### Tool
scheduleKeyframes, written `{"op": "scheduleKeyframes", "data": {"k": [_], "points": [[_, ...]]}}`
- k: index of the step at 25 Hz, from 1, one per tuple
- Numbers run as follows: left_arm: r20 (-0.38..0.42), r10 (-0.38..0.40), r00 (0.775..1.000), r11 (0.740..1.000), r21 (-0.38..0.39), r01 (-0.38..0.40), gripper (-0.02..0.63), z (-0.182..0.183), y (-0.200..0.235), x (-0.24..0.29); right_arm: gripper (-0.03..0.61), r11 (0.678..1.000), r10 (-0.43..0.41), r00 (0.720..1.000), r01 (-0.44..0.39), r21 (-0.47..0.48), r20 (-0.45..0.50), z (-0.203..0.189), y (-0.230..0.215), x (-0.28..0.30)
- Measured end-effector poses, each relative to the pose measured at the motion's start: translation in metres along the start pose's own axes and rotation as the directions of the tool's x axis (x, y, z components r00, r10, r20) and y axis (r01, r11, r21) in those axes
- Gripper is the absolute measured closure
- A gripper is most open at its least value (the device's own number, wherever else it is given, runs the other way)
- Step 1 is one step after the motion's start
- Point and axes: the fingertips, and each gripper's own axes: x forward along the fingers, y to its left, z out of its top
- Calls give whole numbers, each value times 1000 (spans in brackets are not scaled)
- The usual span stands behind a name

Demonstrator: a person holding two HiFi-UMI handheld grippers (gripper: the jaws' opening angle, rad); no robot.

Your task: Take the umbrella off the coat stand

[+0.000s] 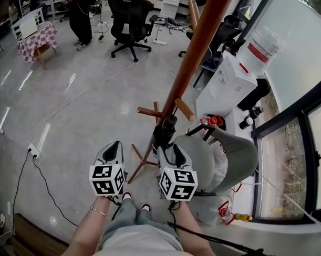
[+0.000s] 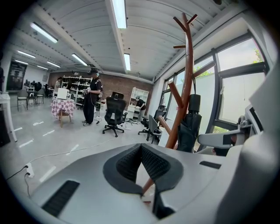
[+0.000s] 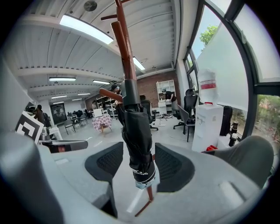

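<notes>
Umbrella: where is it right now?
Centre of the right gripper view: the folded black umbrella hangs against the coat stand pole, between the right gripper's open jaws and not clamped.

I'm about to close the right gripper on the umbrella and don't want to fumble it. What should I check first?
1. Umbrella stands between the right gripper's jaws: ok.
2. Right jaws apart, pads not pressing on it: ok.
3. Umbrella folded and strapped shut: ok.
4. Umbrella hangs against the coat stand, not yet lifted off: ok.
5. Which peg holds it, and how: cannot tell.
6. Left gripper shut and empty, off to the side of the stand: ok.
</notes>
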Motion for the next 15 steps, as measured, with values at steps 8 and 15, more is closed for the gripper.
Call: {"op": "scheduleKeyframes", "data": {"k": [8,15], "points": [[-16,50,999,999,-14,-51,609,-8,25,-8,283,999,-6,999,4,-39,-33,-8,4,22],[-41,89,995,995,-32,-91,609,-20,45,-13,256,998,-18,998,14,-63,-56,-13,-1,40]]}}
